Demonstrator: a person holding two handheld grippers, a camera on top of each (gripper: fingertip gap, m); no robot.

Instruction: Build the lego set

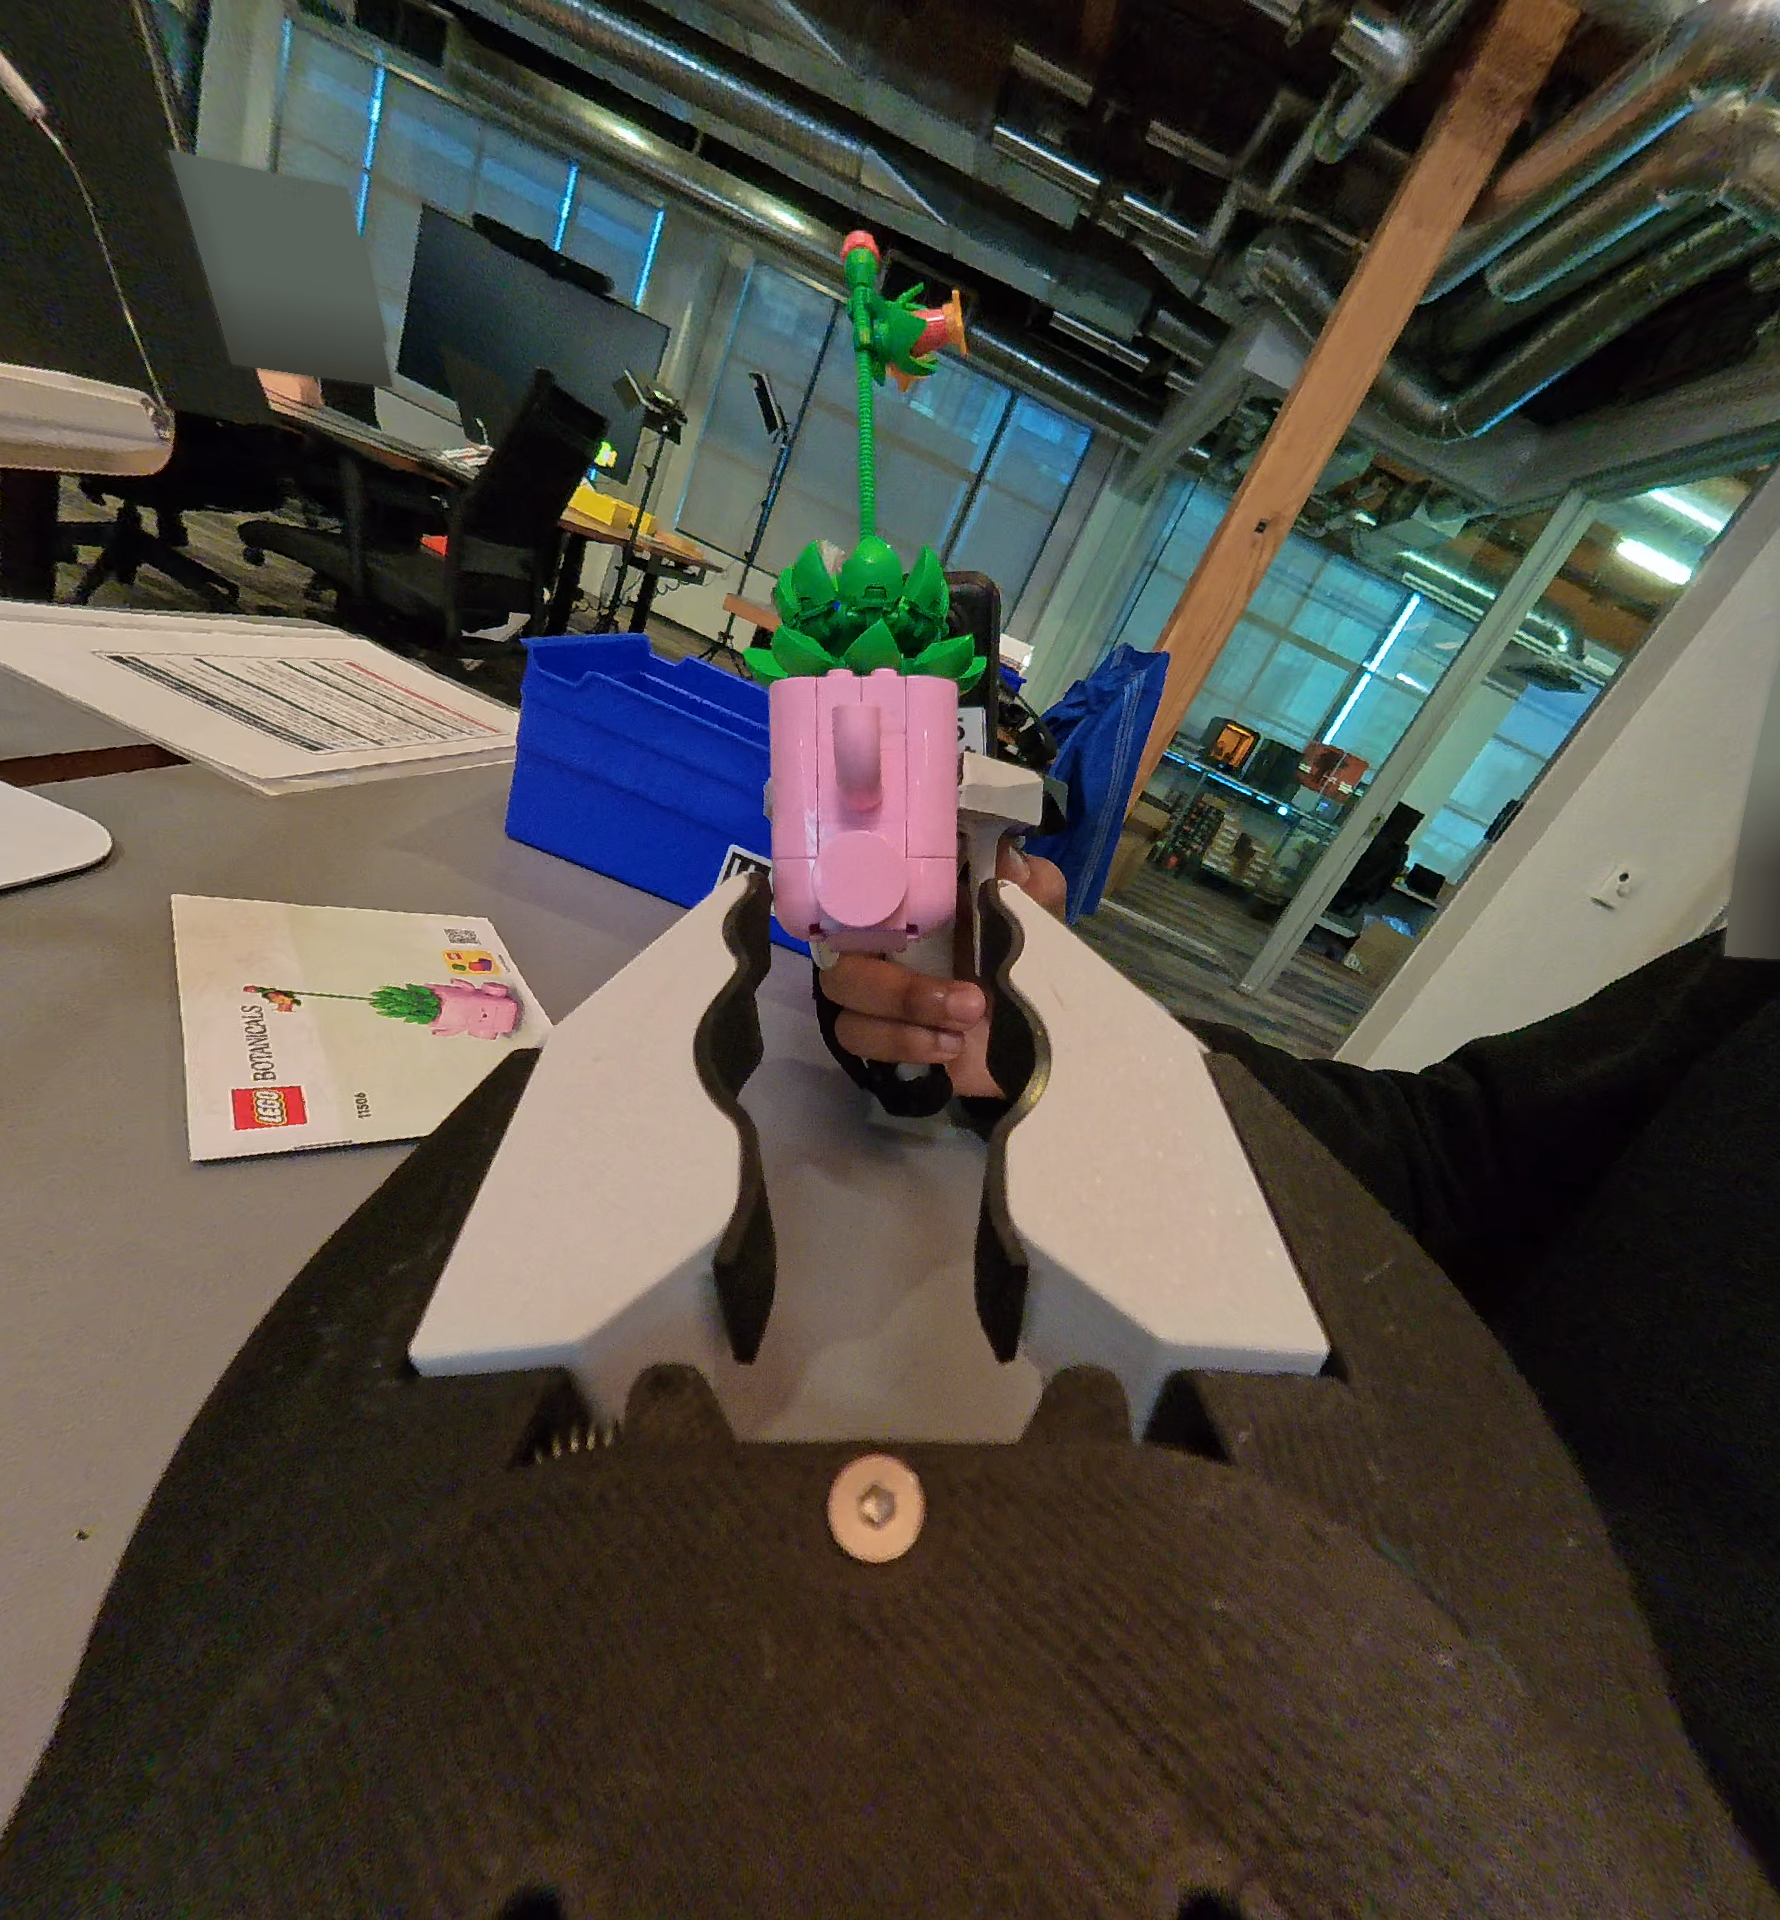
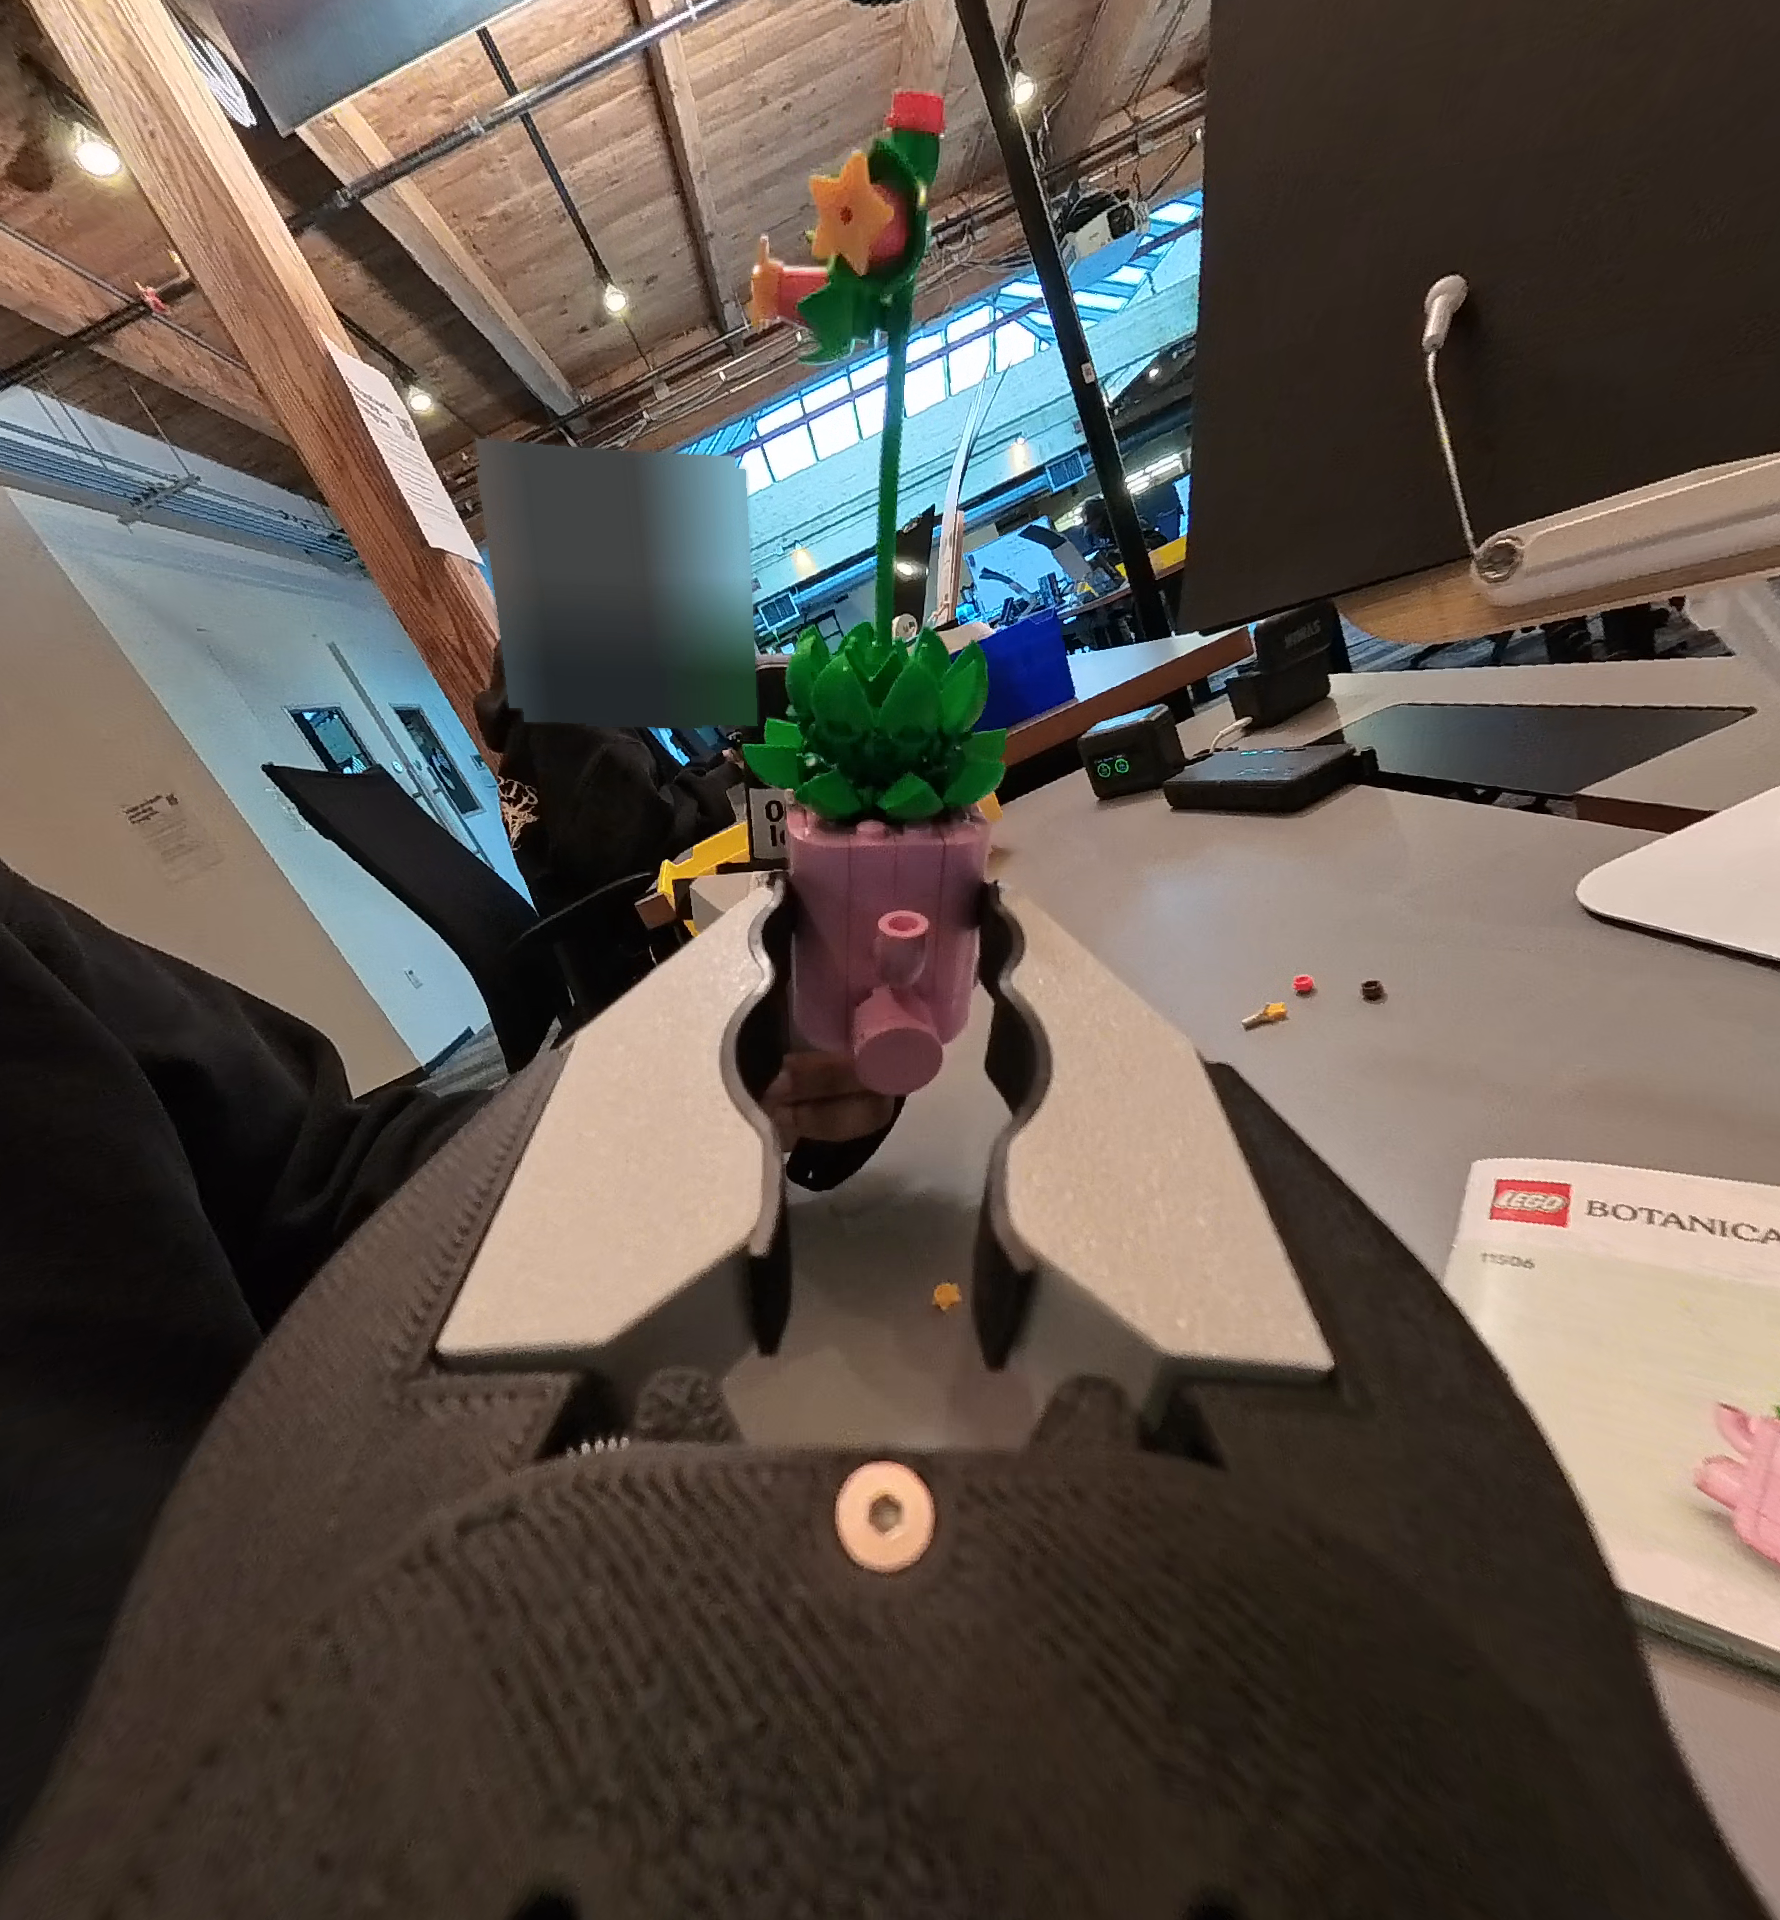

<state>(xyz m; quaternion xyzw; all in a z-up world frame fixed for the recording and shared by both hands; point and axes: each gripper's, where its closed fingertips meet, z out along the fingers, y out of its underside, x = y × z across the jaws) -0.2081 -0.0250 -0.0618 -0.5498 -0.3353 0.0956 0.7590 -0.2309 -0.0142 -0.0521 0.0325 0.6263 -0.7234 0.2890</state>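
Observation:
The lego model is a pink pot (image 1: 860,821) with green leaves (image 1: 865,613) and a tall green stem topped by orange and red flowers (image 1: 907,322). It is held upright in the air above the grey table (image 1: 86,1299). My right gripper (image 2: 886,925) is shut on the sides of the pot (image 2: 886,966); its white finger (image 1: 995,800) shows beside the pot in the left wrist view. My left gripper (image 1: 875,894) faces it, jaws apart around the pot's lower end with a gap on the right side. A hand (image 1: 907,1008) holds the right gripper behind it.
The instruction booklet (image 1: 346,1029) lies on the table, also in the right wrist view (image 2: 1644,1403). Small loose pieces (image 2: 1304,985) and an orange star (image 2: 946,1296) lie on the table. A blue bin (image 1: 637,769), a monitor (image 2: 1488,312) and its white base (image 2: 1748,894) stand around. Less than 4 cm separates the two grippers' tips.

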